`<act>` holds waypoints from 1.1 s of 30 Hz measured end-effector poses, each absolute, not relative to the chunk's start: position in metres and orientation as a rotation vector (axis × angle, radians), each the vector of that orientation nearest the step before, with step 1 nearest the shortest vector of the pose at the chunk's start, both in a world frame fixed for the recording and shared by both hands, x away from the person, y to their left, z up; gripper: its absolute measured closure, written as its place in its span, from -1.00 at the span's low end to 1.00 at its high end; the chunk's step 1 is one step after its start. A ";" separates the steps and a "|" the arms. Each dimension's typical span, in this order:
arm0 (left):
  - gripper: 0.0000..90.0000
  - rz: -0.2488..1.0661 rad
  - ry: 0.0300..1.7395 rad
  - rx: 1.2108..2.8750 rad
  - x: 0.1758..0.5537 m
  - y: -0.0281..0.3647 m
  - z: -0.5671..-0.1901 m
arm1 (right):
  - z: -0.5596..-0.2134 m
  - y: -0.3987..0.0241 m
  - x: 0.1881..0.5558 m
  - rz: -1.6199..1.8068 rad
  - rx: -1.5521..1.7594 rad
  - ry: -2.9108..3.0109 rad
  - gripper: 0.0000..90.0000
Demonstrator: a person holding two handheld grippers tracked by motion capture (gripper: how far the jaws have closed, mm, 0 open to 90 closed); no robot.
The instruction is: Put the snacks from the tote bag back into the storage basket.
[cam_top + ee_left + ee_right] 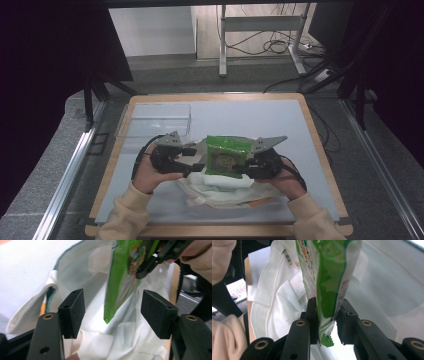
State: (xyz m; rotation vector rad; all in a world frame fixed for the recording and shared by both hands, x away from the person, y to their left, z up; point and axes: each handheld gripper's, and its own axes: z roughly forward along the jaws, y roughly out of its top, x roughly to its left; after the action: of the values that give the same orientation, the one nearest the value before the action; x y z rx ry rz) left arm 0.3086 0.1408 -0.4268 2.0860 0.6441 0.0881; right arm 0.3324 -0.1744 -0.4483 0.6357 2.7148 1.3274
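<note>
A green snack packet (227,155) hangs above a white cloth bag (225,187) at the front middle of the table. My right gripper (239,170) is shut on the packet's right edge; in the right gripper view its jaws (327,315) pinch the green packet (329,277) near its bottom corner, over the bag (282,302). My left gripper (200,167) stands at the packet's left side. In the left gripper view its jaws (112,305) stand wide open, with the packet's lower corner (110,315) ahead between them, untouched, and the bag (82,267) behind. The right gripper (147,265) grips the packet farther up.
A clear plastic container (155,120) stands at the back left of the pale table top (250,115). The table's wooden rim (320,150) runs along the right. A metal stand (222,45) and cables lie on the floor beyond the table.
</note>
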 end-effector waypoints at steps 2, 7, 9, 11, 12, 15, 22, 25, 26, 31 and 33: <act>-0.18 0.094 0.635 2.102 0.308 0.141 -0.425 | -0.448 -0.173 0.332 1.307 0.625 2.723 0.63; -0.19 0.105 0.621 2.106 0.307 0.140 -0.420 | -0.445 -0.170 0.336 1.266 0.592 2.744 0.62; -0.19 0.112 0.617 2.104 0.307 0.142 -0.417 | -0.445 -0.170 0.336 1.249 0.580 2.759 0.63; -0.19 0.115 0.618 2.094 0.307 0.144 -0.415 | -0.445 -0.170 0.337 1.232 0.581 2.759 0.63; -0.19 0.114 0.618 2.092 0.308 0.145 -0.415 | -0.445 -0.170 0.337 1.236 0.584 2.760 0.63; -0.17 0.119 0.615 2.093 0.307 0.146 -0.412 | -0.446 -0.170 0.336 1.221 0.581 2.765 0.63; -0.16 0.133 0.599 2.107 0.307 0.145 -0.403 | -0.442 -0.168 0.338 1.151 0.546 2.793 0.63; -0.16 0.129 0.604 2.110 0.309 0.143 -0.402 | -0.441 -0.164 0.341 1.092 0.536 2.805 0.63; -0.16 0.133 0.602 2.116 0.310 0.142 -0.401 | -0.441 -0.164 0.342 1.084 0.534 2.812 0.63; -0.17 0.144 0.599 2.135 0.317 0.140 -0.399 | -0.441 -0.158 0.344 1.018 0.499 2.835 0.63; -0.17 0.138 0.593 2.129 0.318 0.139 -0.397 | -0.441 -0.156 0.344 1.004 0.488 2.843 0.63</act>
State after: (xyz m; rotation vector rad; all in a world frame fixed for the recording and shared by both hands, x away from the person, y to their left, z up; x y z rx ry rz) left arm 0.3180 0.1388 -0.3972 2.1294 0.5926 0.1375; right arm 0.3442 -0.1565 -0.4409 0.4880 2.8433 1.0044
